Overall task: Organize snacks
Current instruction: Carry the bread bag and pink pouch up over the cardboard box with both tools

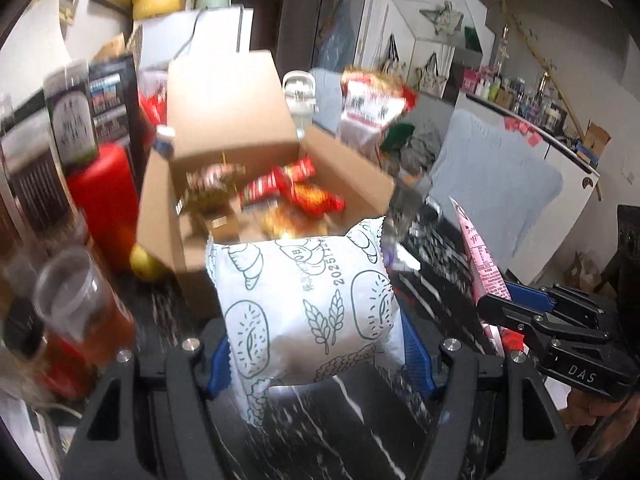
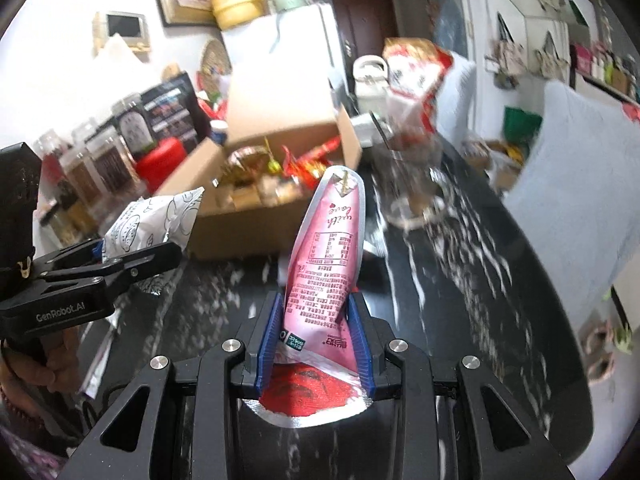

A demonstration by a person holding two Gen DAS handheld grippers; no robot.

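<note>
Left gripper (image 1: pixel 316 344) clamps white bread pack (image 1: pixel 308 304), puffy and crushable, grip mid-body. Right gripper (image 2: pixel 316 336) pinches pink pouch (image 2: pixel 326 256) at its base: thin, floppy, slick. Cardboard box (image 1: pixel 256 184) at 12 o'clock over black table (image 1: pixel 320 432)

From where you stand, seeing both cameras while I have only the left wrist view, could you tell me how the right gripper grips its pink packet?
Observer: The right gripper is shut on the pink packet near its lower end, the packet standing up between the blue pads.
Operator: Does that view show anything on the table beyond the packet?
Observer: Yes, a clear glass stands to the right of the cardboard box.
</note>
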